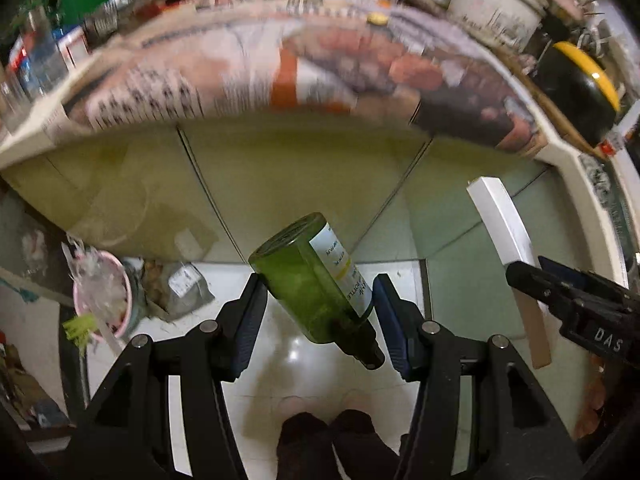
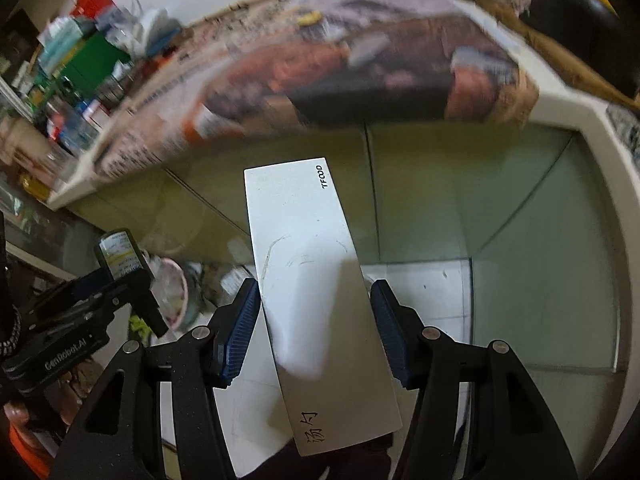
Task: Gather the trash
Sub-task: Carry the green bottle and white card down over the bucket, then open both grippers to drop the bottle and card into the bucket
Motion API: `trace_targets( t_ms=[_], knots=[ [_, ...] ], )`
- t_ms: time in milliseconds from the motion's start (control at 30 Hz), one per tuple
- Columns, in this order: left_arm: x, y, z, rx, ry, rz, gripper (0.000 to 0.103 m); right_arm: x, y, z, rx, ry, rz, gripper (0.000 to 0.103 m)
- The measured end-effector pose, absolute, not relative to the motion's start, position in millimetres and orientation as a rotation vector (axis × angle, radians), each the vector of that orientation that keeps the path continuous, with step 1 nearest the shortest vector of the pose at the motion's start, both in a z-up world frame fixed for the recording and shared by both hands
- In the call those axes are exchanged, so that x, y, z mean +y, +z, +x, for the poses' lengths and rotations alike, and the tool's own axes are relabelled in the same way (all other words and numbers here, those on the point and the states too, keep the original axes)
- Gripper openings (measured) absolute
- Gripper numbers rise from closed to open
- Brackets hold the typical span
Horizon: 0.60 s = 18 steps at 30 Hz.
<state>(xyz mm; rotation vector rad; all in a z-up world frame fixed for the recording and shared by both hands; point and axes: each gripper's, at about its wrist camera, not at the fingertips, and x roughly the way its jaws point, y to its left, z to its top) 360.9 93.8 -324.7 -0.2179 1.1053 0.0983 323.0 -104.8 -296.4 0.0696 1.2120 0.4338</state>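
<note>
Pale floor tiles (image 1: pixel 304 356) and green cabinet doors (image 1: pixel 280 168) are filling the background, below a counter (image 2: pixel 568 108) draped in newspaper (image 1: pixel 192 88).

Left gripper (image 1: pixel 318 322) is pinching a green bottle (image 1: pixel 308 280) between its blue pads (image 1: pixel 250 320); the bottle's long axis is running from its base, far and left, to its neck, near and right, so it is sitting skewed across the jaws. Right gripper (image 2: pixel 314 326) is holding a flat white box (image 2: pixel 316 280), long axis pointing away from the fingers toward the cabinets; the left pad is touching its edge, while the right pad's contact is harder to judge, so the grip may be light.

Both pieces of trash are hanging above the floor. A pink bin (image 1: pixel 106 296), stuffed with wrappers, is standing on the floor to the far left, next to grey bags (image 1: pixel 184 284); the left hand is nearer to it. Nothing seems to be blocking that path. The person's dark-clad legs (image 1: pixel 328 440) are showing below the fingers.
</note>
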Motion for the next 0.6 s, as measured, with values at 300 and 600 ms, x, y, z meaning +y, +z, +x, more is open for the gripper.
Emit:
trace_targets(
  t_ms=[300, 600],
  knots=[
    [97.0, -477.4, 383.7, 1.183, 0.139, -0.266, 0.054, -105.1, -440.7, 342.0, 1.294, 0.393, -0.010, 0.054],
    [114.1, -633.1, 390.4, 1.225, 0.156, -0.306, 0.054, -71.6, -597.6, 355.0, 1.377, 0.452, -0.009, 0.054]
  ],
)
